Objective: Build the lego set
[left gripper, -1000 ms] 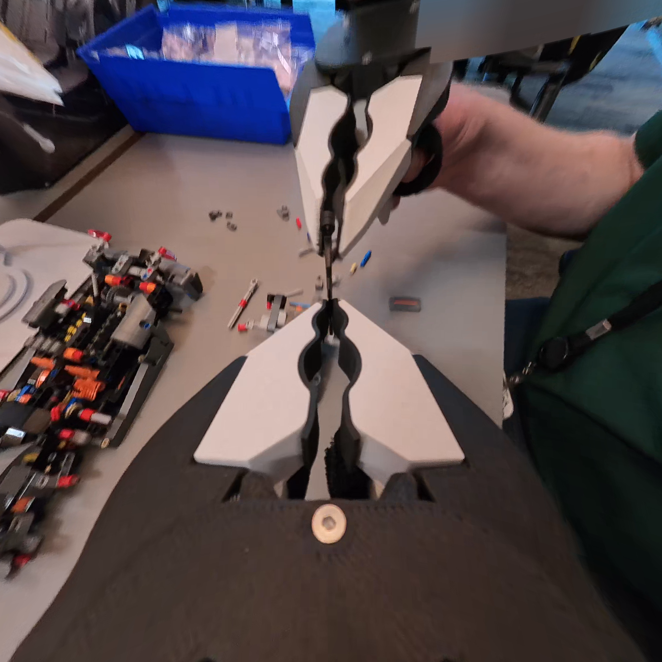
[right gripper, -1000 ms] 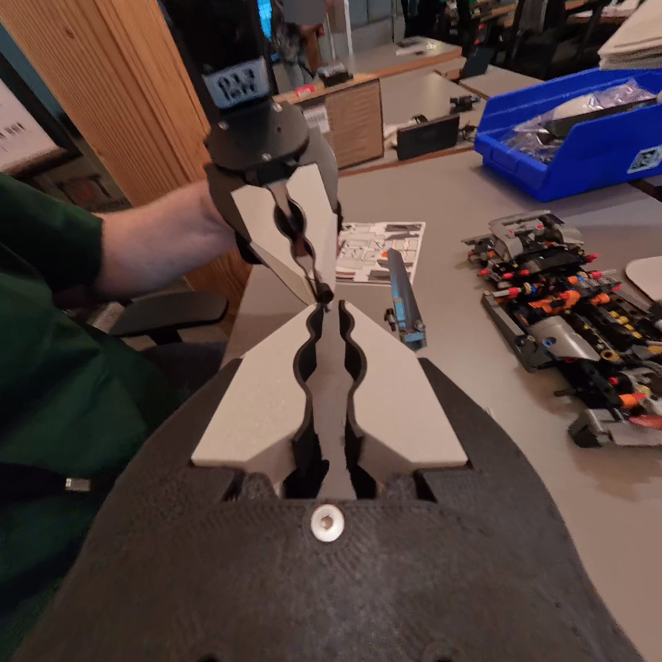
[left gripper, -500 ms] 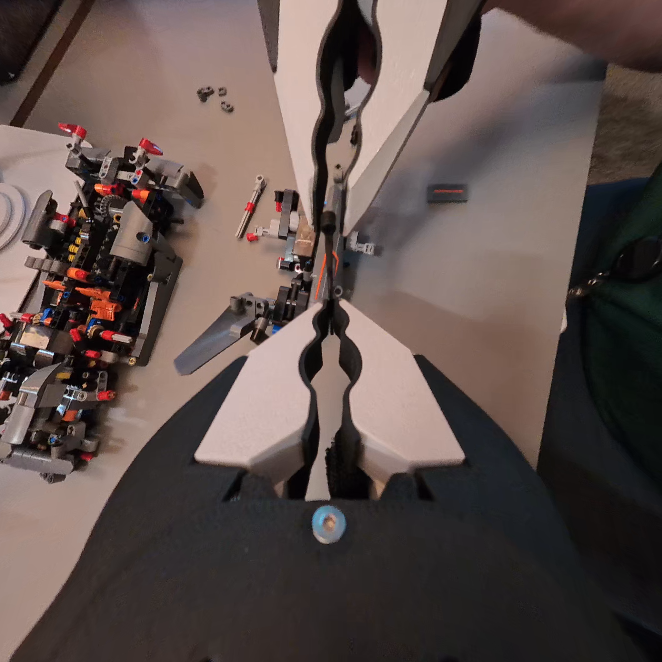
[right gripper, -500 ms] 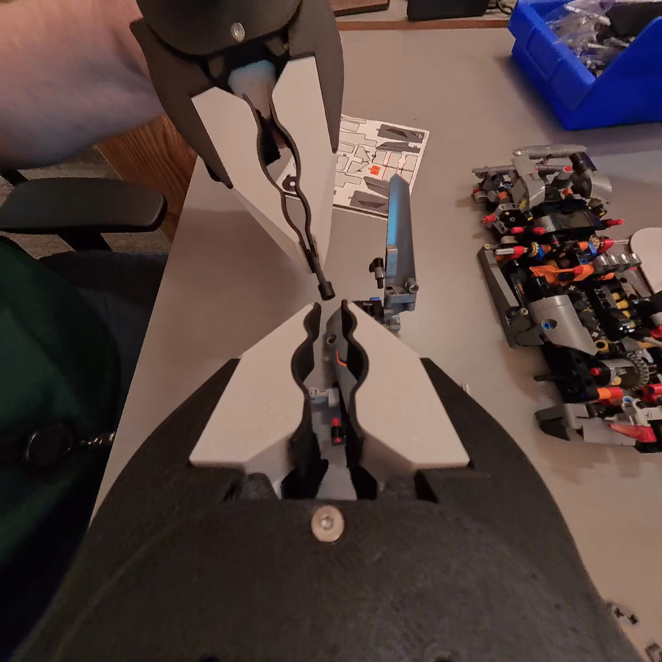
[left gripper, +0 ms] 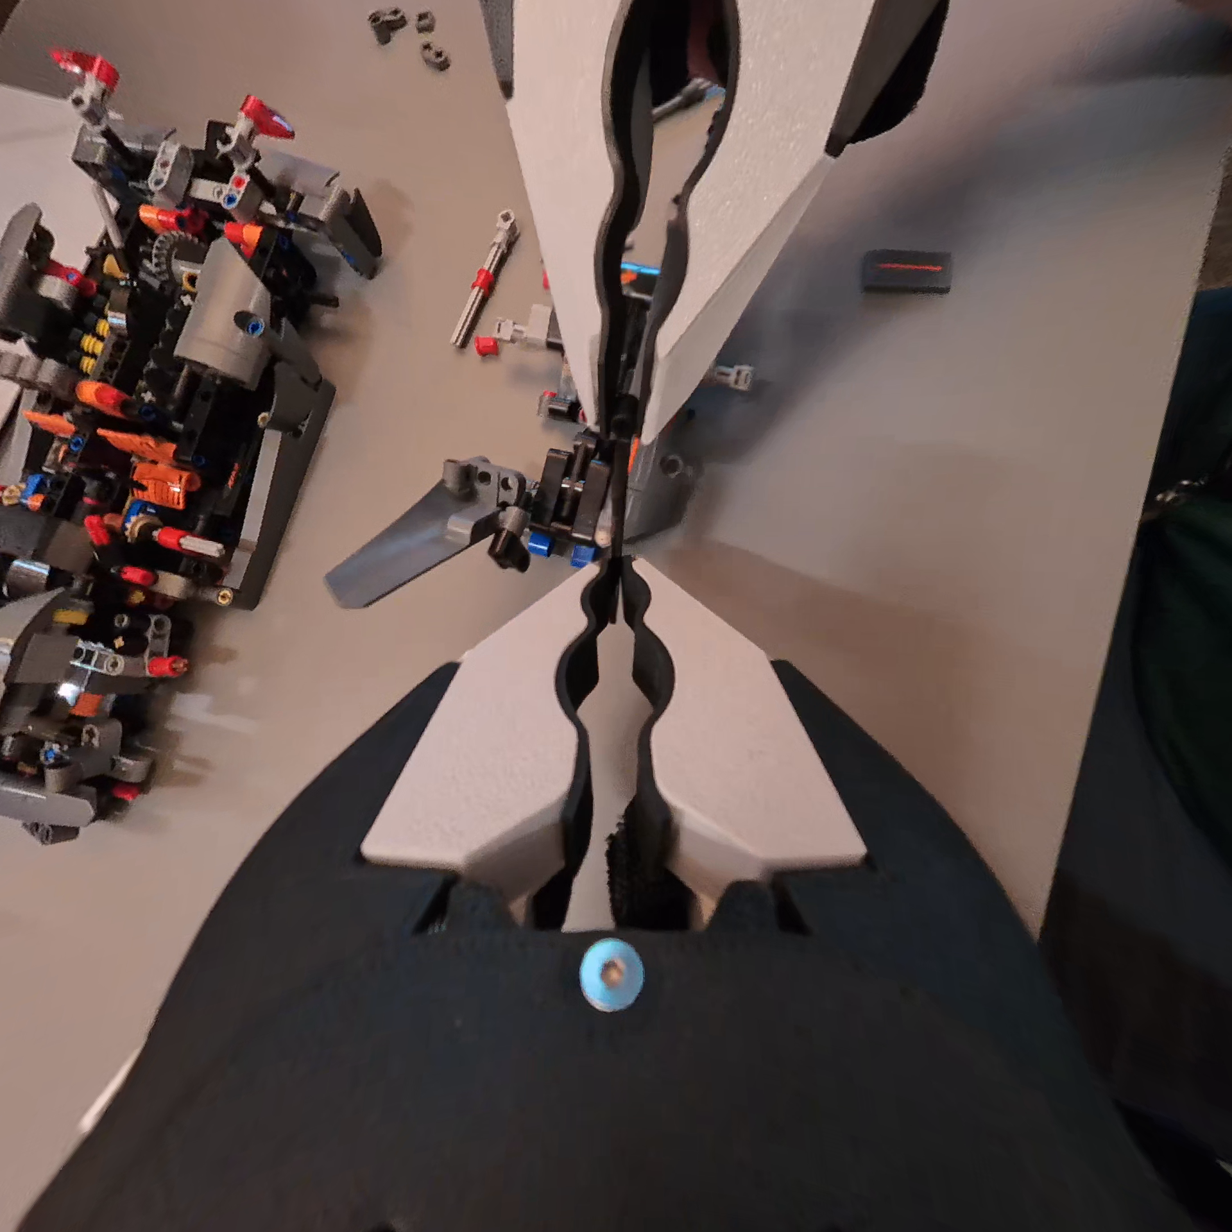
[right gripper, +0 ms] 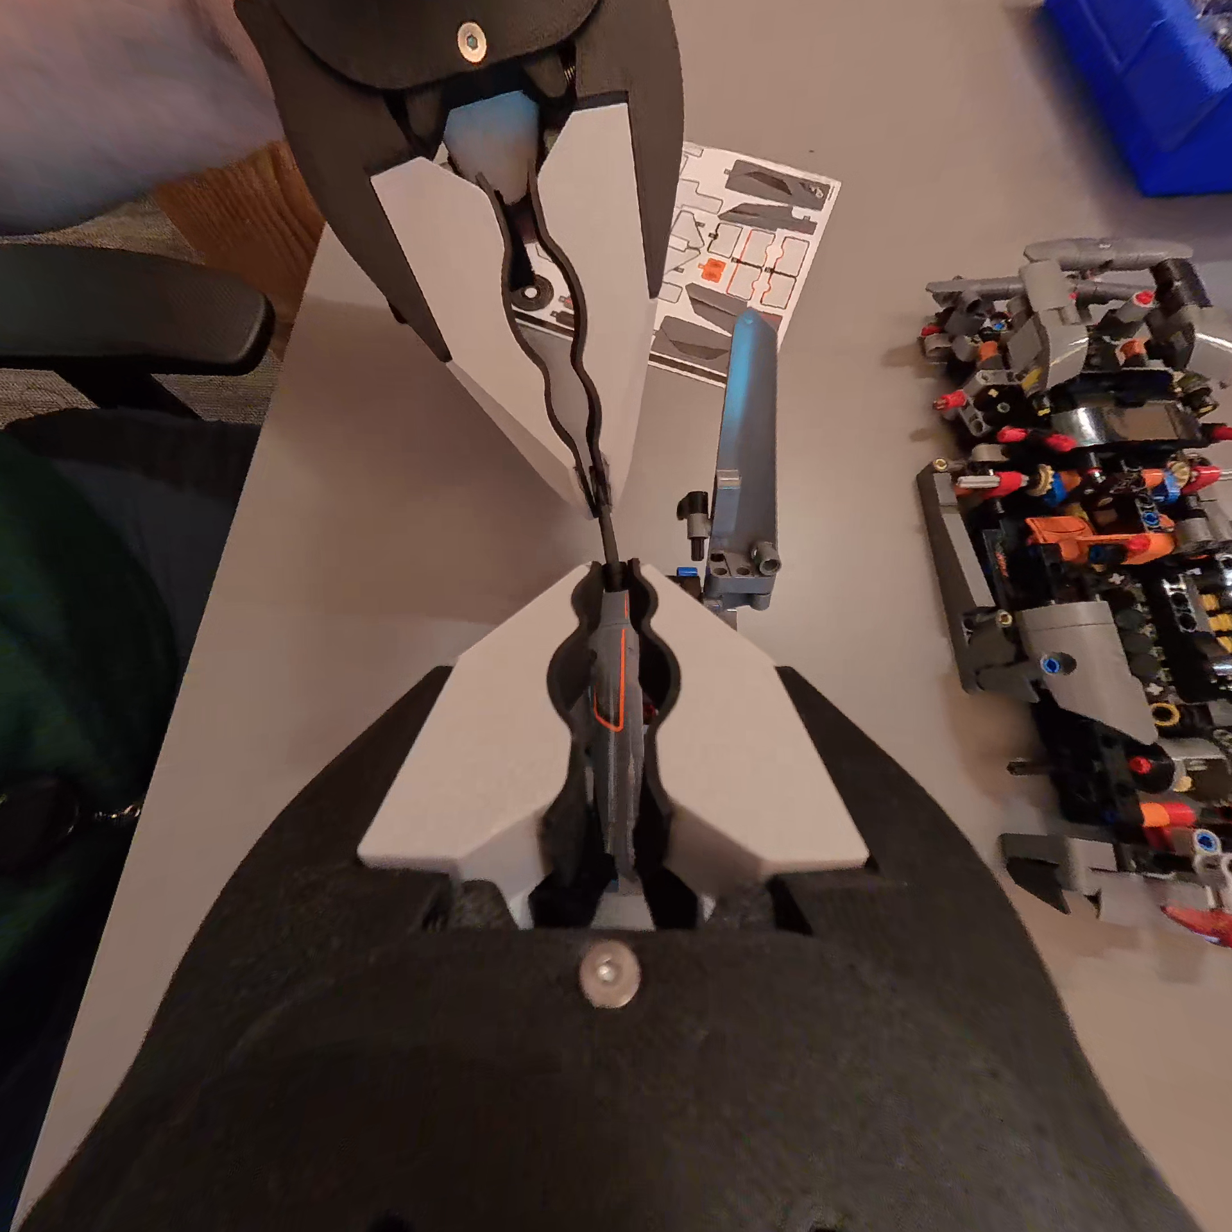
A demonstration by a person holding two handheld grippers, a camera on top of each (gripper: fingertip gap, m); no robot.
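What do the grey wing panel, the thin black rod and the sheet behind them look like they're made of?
Grey wing panel: moulded plastic, smooth with a soft sheen catching bluish light. Thin black rod, pinched in the left gripper: probably plastic too, dark and matte, though too thin to tell. Sheet: thin printed paper or sticker film, lying flat on the table.

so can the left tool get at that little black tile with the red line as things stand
Probably not right now. The left tool is shut on a thin black rod that the right tool also grips, so it is busy. The black tile itself lies alone on bare table, nothing covering it.
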